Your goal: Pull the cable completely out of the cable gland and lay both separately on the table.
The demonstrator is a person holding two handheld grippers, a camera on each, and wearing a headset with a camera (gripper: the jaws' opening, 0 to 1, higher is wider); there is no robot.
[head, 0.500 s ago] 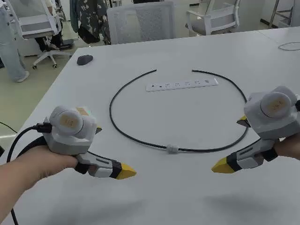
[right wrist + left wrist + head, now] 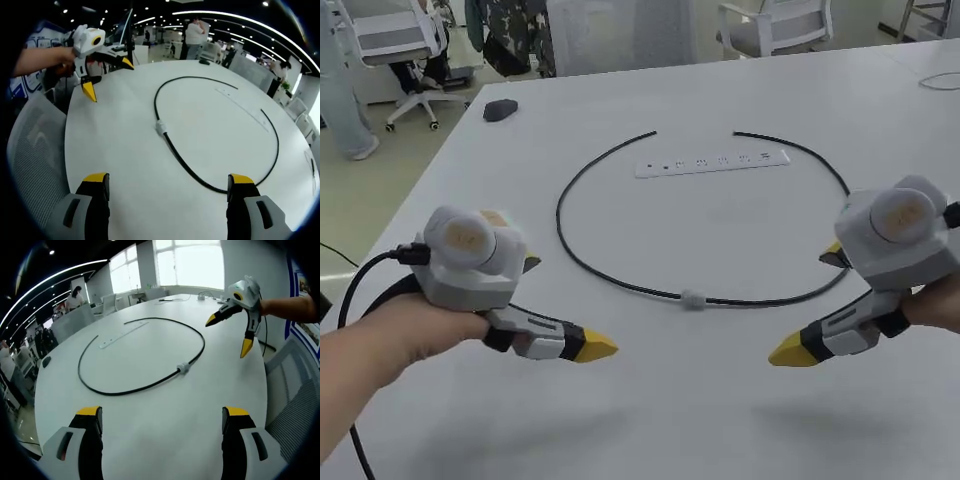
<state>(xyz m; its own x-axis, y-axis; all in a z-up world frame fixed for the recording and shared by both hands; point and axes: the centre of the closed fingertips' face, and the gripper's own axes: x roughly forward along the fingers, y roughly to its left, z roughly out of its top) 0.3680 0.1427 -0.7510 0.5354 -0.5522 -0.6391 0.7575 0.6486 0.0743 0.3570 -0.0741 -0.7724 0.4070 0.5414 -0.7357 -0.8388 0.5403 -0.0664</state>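
1. Had a pale grey, blocky plastic casing on the left gripper (image 2: 565,305), with a dark grip section beneath it.
2. Repeated the same grey shell and dark underside on the right gripper (image 2: 808,303).
3. Ended in tapering jaws with bright yellow tips on both.
4. Showed, in the gripper views, grey jaw bodies with a dark slot, black inner faces and yellow caps.
5. Trailed a thick black lead (image 2: 380,262) from a plug at the left casing's rear.
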